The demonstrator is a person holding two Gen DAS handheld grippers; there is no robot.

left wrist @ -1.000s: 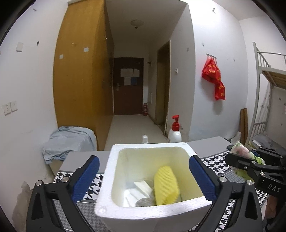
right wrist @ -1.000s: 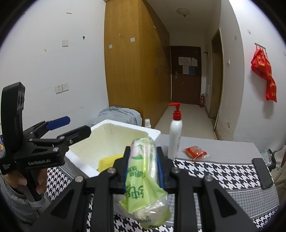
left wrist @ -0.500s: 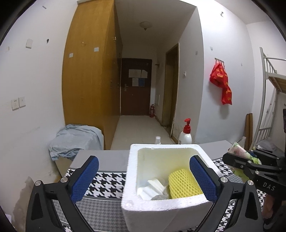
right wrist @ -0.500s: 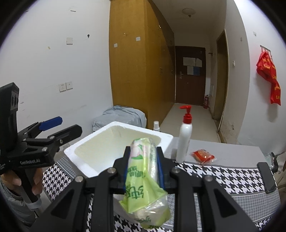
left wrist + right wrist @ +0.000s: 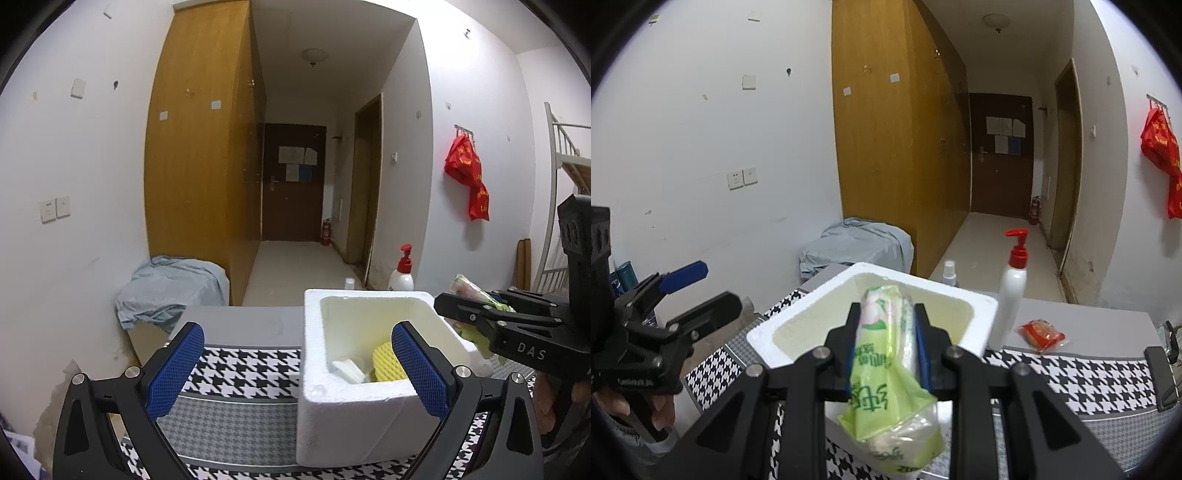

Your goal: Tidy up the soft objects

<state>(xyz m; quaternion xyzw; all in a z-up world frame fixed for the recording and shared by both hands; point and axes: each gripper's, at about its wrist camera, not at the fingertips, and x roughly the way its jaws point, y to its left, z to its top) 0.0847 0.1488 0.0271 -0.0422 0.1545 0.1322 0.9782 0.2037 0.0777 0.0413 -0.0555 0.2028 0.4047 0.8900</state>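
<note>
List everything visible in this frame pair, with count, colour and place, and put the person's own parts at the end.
foam box: one, white, on the table
sponge: one, yellow, inside the foam box
white pieces: a few, inside the foam box beside the sponge
green packet: one, clamped in the right gripper, near the foam box's rim
pump bottle: one, white with red pump, behind the foam box
small spray bottle: one, clear, behind the foam box
red packet: one, on the table, right of the pump bottle
table: one, houndstooth cover
left gripper: open, empty, blue pads
right gripper: shut on the green packet
</note>
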